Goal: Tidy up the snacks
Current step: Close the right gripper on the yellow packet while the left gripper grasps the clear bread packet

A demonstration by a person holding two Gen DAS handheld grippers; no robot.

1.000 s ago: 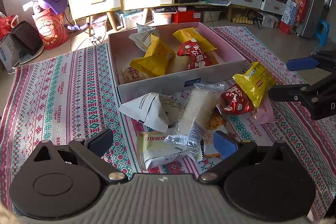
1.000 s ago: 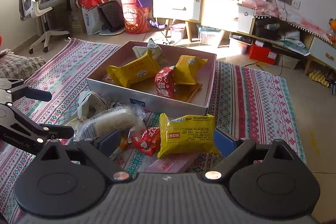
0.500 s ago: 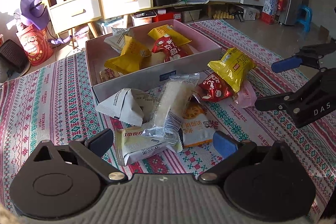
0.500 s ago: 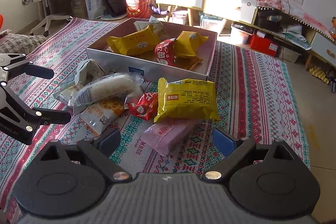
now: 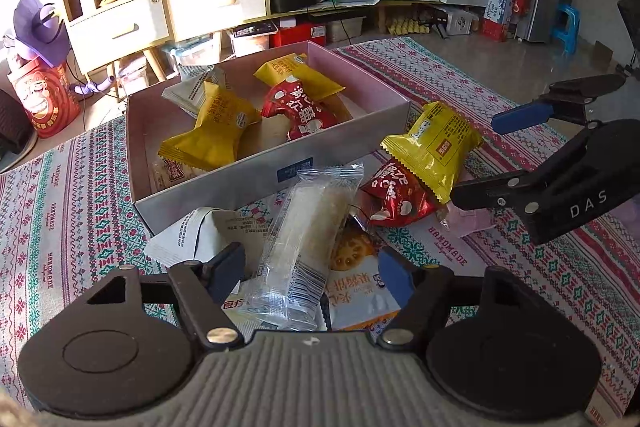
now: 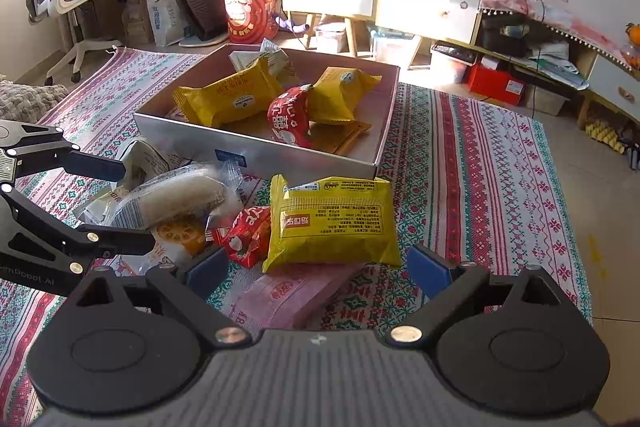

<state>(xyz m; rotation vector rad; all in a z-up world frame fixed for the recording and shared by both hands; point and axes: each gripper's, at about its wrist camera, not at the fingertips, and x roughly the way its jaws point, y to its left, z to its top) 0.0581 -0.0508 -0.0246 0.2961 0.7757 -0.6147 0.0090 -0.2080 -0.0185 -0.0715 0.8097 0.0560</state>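
Note:
A pink-lined box (image 5: 140,131) (image 6: 256,155) holds several yellow, red and white snack packs. In front of it a loose pile lies on the cloth: a clear rice-cake pack (image 5: 308,239) (image 6: 180,199), a white pack (image 5: 192,235), an orange-print pack (image 5: 360,287), a small red pack (image 5: 396,195) (image 6: 246,237), a yellow pack (image 5: 436,151) (image 6: 334,223) and a pink pack (image 6: 296,295). My left gripper (image 5: 312,277) is open, its fingers on either side of the clear pack's near end. My right gripper (image 6: 316,273) is open around the yellow and pink packs.
The box and snacks lie on a patterned woven cloth (image 5: 68,195) on the floor. Shelves, drawers (image 5: 120,27) and a red bucket (image 5: 44,99) stand behind. Bare floor (image 6: 616,211) lies beyond the cloth's right edge.
Both grippers have moved forward and lower toward the pile. The left now straddles the clear pack; the right straddles the yellow and pink packs. Both stay open.

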